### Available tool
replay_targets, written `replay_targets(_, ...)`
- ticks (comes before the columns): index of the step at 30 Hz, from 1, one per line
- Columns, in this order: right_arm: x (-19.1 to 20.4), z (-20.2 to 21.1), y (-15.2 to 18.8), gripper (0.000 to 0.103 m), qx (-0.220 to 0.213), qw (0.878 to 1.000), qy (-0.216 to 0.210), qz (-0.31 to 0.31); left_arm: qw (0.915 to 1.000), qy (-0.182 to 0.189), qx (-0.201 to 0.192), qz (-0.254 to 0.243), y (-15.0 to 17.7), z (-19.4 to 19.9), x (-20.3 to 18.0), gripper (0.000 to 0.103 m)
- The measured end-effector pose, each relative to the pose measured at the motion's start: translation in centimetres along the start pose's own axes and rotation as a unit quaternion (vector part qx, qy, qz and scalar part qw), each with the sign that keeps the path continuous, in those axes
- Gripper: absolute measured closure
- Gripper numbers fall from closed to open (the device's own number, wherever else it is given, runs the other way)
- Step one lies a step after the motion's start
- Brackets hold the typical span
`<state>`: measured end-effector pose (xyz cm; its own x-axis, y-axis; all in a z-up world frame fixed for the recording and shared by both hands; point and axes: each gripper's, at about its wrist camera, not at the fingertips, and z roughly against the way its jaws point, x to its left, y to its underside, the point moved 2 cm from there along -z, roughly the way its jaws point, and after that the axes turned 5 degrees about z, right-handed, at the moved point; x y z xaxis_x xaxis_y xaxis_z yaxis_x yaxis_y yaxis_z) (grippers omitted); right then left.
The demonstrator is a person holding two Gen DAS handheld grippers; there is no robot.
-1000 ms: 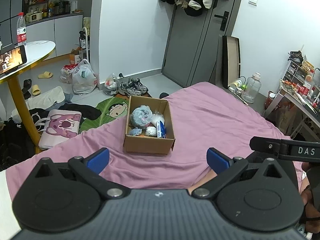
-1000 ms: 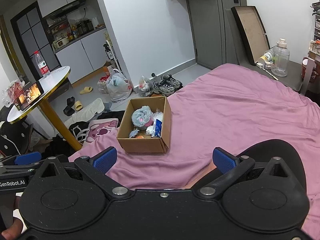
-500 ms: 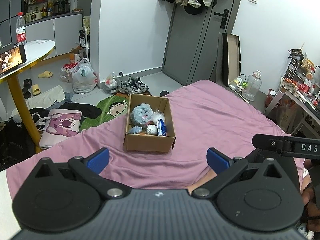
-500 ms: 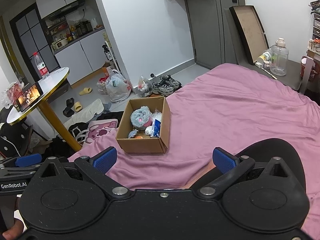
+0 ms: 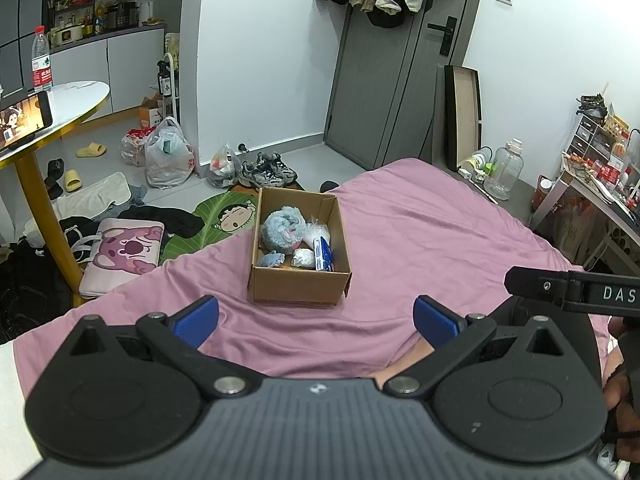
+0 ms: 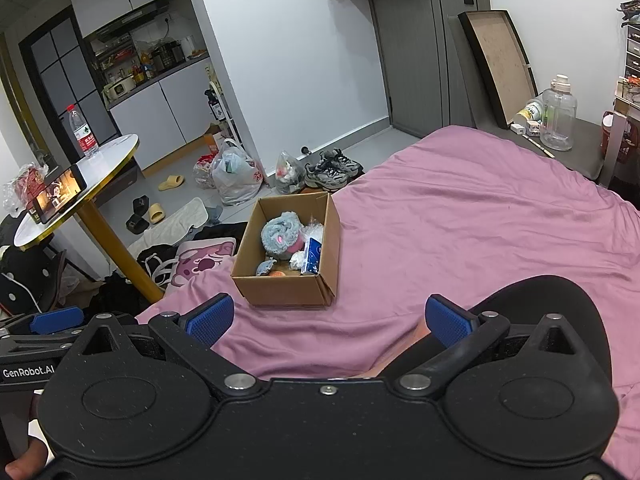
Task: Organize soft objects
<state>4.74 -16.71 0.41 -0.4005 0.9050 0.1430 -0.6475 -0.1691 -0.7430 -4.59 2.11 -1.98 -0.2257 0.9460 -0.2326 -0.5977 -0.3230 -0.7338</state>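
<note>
An open cardboard box (image 5: pixel 298 286) (image 6: pixel 280 288) sits on the pink bed sheet (image 5: pixel 420 232) (image 6: pixel 460 220). It holds a fluffy blue-grey plush (image 5: pixel 282 230) (image 6: pixel 280 234), a small blue-grey soft item (image 5: pixel 271 259), white wads (image 5: pixel 304 258) and a blue-white packet (image 5: pixel 324 254) (image 6: pixel 312 256). My left gripper (image 5: pixel 316 316) is open and empty, held above the sheet short of the box. My right gripper (image 6: pixel 328 316) is open and empty, likewise short of the box.
A round white table (image 5: pixel 68 100) with a phone and bottle stands at left on a yellow leg. The floor holds bags (image 5: pixel 166 156), shoes (image 5: pixel 268 170), slippers, clothes and a pink cushion (image 5: pixel 124 248). A desk with clutter (image 5: pixel 600 168) is at right. The grey door (image 5: pixel 392 80) is behind.
Both grippers have risen and pulled back slightly, so the box sits a little farther away. Both stay open and empty.
</note>
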Motion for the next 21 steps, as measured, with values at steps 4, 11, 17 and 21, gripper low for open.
replay_targets(4, 0.00, 0.00, 0.00, 0.000, 0.000, 1.000, 0.000, 0.000, 1.0000, 0.000, 0.000, -0.001, 0.05, 0.03, 0.07, 0.000)
replay_targets(11, 0.01, 0.02, -0.03, 0.000, 0.000, 1.000, 0.000, 0.000, 1.0000, -0.001, 0.002, -0.003, 0.19, 0.12, 0.43, 0.000)
replay_targets(17, 0.05, -0.02, 0.13, 0.000, 0.000, 1.000, 0.002, 0.001, 1.0000, 0.000, 0.003, -0.002, 0.25, 0.20, 0.59, 0.000)
replay_targets(21, 0.05, 0.00, 0.13, 0.000, 0.000, 1.000, 0.002, 0.001, 1.0000, 0.000, 0.003, -0.003, 0.26, 0.14, 0.51, 0.000)
